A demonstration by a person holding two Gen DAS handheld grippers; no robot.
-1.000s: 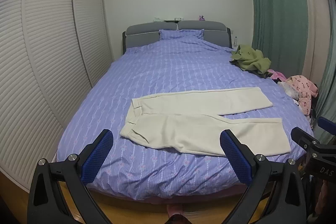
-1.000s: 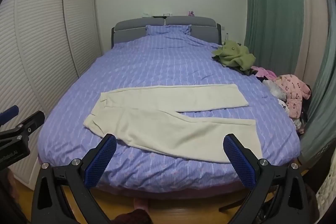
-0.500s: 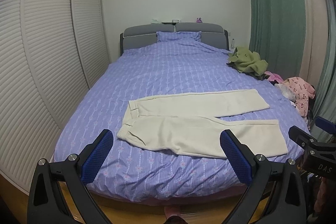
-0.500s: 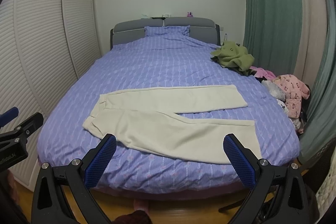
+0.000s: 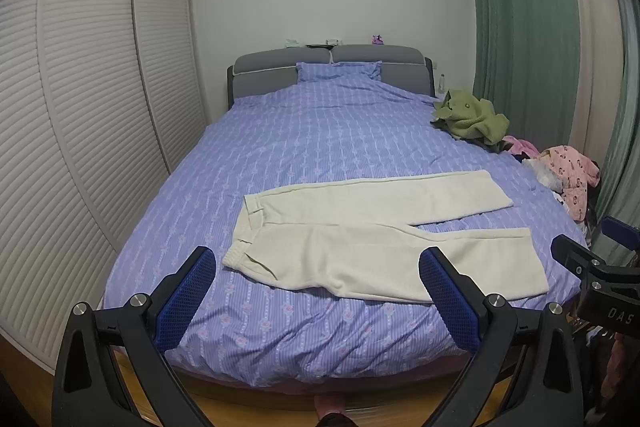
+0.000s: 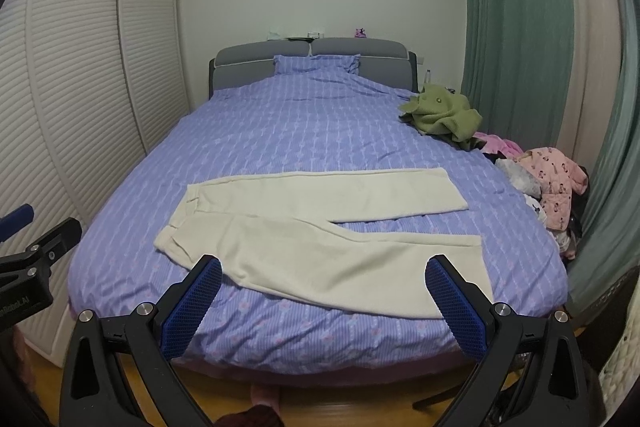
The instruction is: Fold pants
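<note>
While both grippers hang above the near foot of the bed [image 5: 304, 147], the cream pants [image 5: 372, 227] lie flat and unfolded across its near half, waistband to the left and both legs running right. Its far leg lies straight; its near leg angles slightly toward the near edge, so a narrow wedge of purple cover shows between the two cuffs. The left gripper [image 5: 320, 291] has its blue-padded fingers [image 5: 186, 297] spread wide, grasping nothing, short of the waistband. The right gripper [image 6: 328, 293] is likewise released and holds nothing, its fingers spread wide in front of the near leg. A green garment [image 6: 442, 115] sits crumpled at the far right, and a pink jacket [image 6: 554, 183] lies just off the right edge
</note>
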